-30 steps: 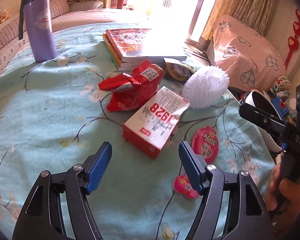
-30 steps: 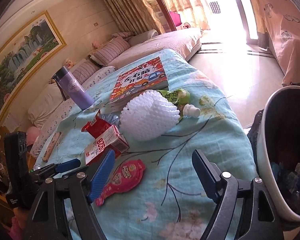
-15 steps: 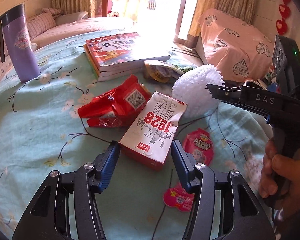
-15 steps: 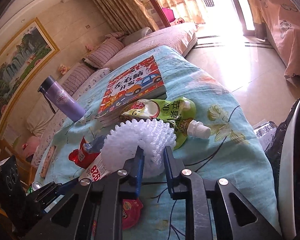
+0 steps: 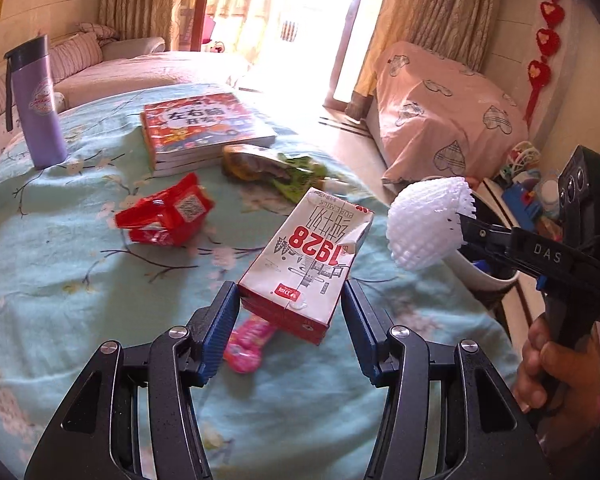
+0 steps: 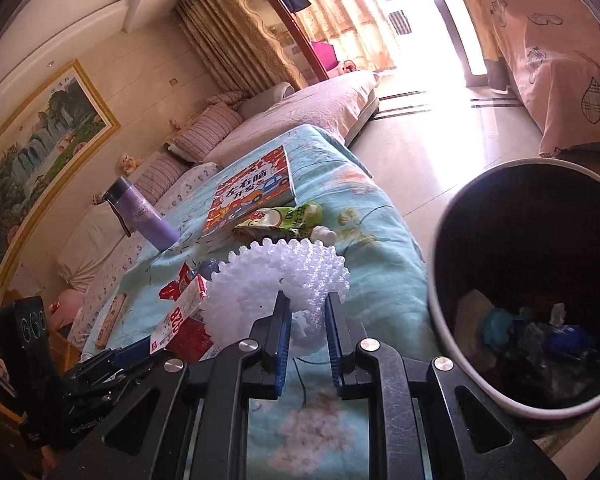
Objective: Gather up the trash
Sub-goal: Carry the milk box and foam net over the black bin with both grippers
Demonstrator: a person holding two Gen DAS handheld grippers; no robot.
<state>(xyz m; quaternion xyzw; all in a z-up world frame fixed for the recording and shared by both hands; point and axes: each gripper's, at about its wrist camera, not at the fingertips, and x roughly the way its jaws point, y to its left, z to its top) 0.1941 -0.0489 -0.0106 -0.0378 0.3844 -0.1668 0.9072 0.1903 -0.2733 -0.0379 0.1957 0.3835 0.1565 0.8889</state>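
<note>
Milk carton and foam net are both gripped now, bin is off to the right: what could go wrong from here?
The left gripper holds the milk carton only at its bottom end, tilted; it could pivot or slip. The right gripper pinches just the edge of the foam net, which may tear free short of the bin.

We saw a matt printed cloth (image 5: 60,264) over the surface, a white foam net (image 5: 426,226), a cardboard milk carton (image 5: 312,260), a crinkled glossy red wrapper (image 5: 164,216) and a smooth purple flask (image 5: 40,104).
</note>
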